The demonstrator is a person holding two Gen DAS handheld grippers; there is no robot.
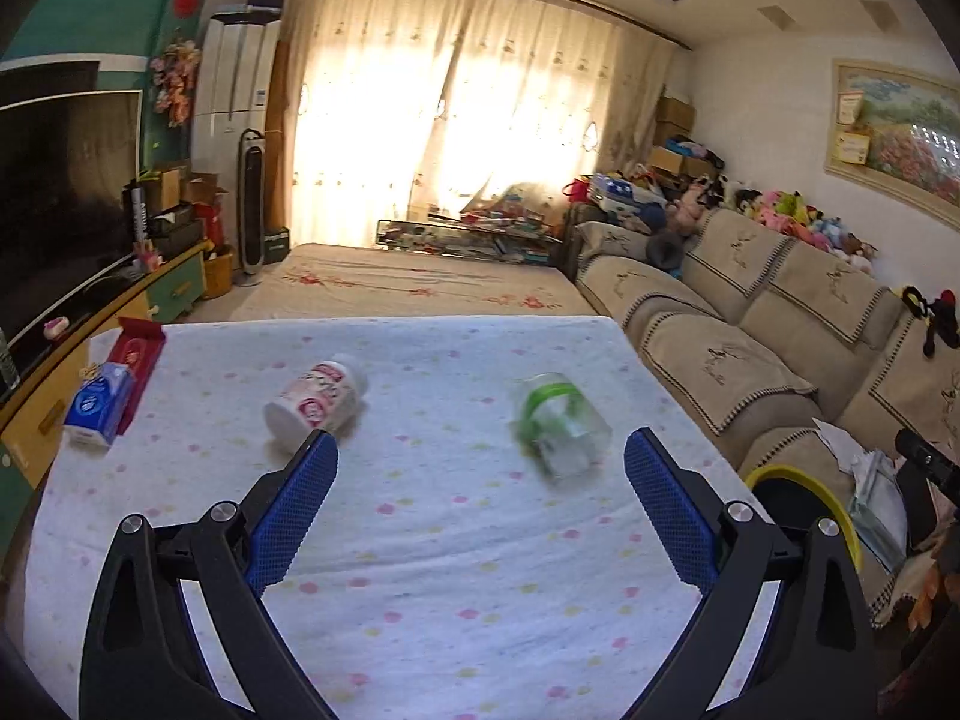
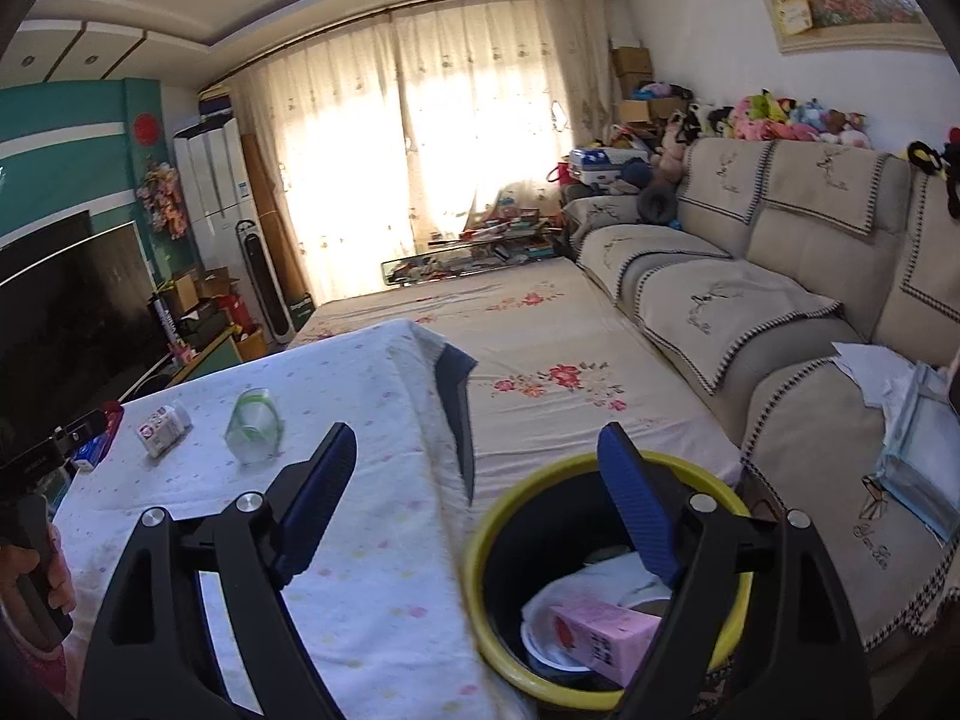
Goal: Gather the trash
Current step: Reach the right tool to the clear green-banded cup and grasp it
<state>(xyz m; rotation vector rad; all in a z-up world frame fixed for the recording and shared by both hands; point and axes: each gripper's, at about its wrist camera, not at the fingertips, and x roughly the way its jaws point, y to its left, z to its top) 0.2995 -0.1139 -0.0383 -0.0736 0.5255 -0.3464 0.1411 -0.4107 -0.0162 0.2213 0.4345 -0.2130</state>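
On the table's white dotted cloth (image 1: 456, 588) a white bottle with a pink label (image 1: 318, 402) lies on its side, and to its right lies a clear plastic container with a green band (image 1: 561, 426). My left gripper (image 1: 480, 444) hovers open just short of both, nothing between its blue pads. My right gripper (image 2: 478, 432) is open and holds nothing, its right finger over a yellow-rimmed black bin (image 2: 558, 693) beside the table. A pink carton (image 2: 600, 636) and white rubbish lie in the bin. The bottle (image 2: 162, 423) and the clear container (image 2: 255, 426) show far left in the right wrist view.
A blue tissue pack (image 1: 99, 402) and a red box (image 1: 135, 354) sit at the table's left edge. The bin (image 1: 804, 492) stands between the table and a beige sofa (image 1: 750, 312). A flowered bed cover (image 2: 540, 360) lies beyond. A hand (image 2: 36, 570) grips the left handle.
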